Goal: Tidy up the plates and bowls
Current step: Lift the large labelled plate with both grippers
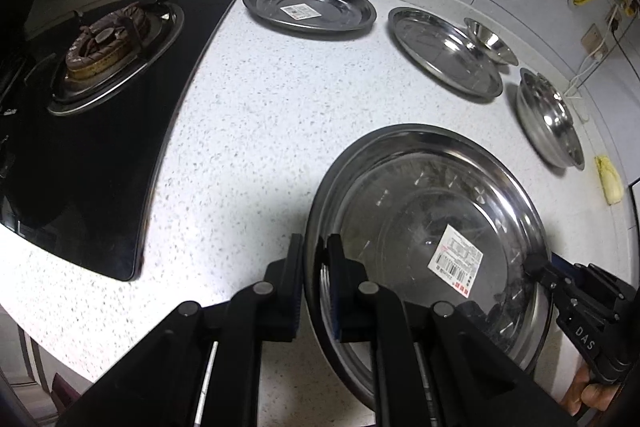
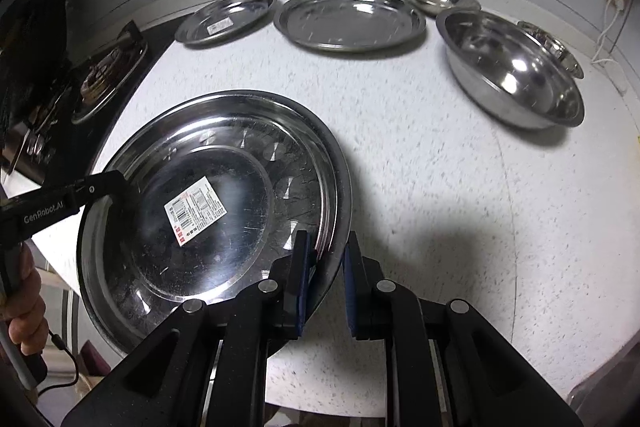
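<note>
Steel large plate (image 1: 420, 211), barcode label inside, hung just over the speckled table (image 1: 240, 131); my left claw (image 1: 310, 267) and right claw (image 2: 326, 267) each pinched opposite rims. Next, I judged, came stacking it with the far plates (image 2: 352, 19).

"DAS" stands on the right claw (image 1: 534, 265) — "GenRobot.AI" on the left claw (image 2: 116, 183); the plate stickers' print is unreadable.
</note>
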### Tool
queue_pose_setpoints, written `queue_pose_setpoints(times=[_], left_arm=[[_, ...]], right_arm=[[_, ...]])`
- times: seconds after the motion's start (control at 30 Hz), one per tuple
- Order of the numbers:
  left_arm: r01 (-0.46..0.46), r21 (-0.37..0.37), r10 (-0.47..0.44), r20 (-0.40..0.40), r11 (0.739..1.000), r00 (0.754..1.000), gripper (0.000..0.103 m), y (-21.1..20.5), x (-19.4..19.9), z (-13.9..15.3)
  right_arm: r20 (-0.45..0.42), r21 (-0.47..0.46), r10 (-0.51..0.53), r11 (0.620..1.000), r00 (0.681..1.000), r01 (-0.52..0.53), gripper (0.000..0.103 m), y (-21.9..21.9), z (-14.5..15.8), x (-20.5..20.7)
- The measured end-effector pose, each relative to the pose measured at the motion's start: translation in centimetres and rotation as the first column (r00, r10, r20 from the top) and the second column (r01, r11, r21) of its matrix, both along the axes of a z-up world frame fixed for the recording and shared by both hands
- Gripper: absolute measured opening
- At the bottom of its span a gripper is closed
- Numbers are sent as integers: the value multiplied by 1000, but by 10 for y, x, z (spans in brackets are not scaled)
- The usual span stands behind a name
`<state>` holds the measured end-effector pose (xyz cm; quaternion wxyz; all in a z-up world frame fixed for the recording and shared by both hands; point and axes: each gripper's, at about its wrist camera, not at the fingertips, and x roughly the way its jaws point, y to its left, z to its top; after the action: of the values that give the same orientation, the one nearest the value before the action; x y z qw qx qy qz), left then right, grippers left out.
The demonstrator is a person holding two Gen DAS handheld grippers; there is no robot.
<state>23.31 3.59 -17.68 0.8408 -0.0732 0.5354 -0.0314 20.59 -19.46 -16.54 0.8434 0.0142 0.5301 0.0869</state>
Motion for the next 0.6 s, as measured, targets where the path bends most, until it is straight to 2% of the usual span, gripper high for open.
queue_pose_setpoints(times=[0.23,0.6], left_arm=[[-40,7,41,-8,999,999,11,0,-4,-16],[-62,14,62,21,998,998,12,-2,-9,-15]], right_arm=[[-19,0,49,999,999,-49,15,0,-13,-3],[-13,56,78,995,997,-77,15,-12,-16,-9]])
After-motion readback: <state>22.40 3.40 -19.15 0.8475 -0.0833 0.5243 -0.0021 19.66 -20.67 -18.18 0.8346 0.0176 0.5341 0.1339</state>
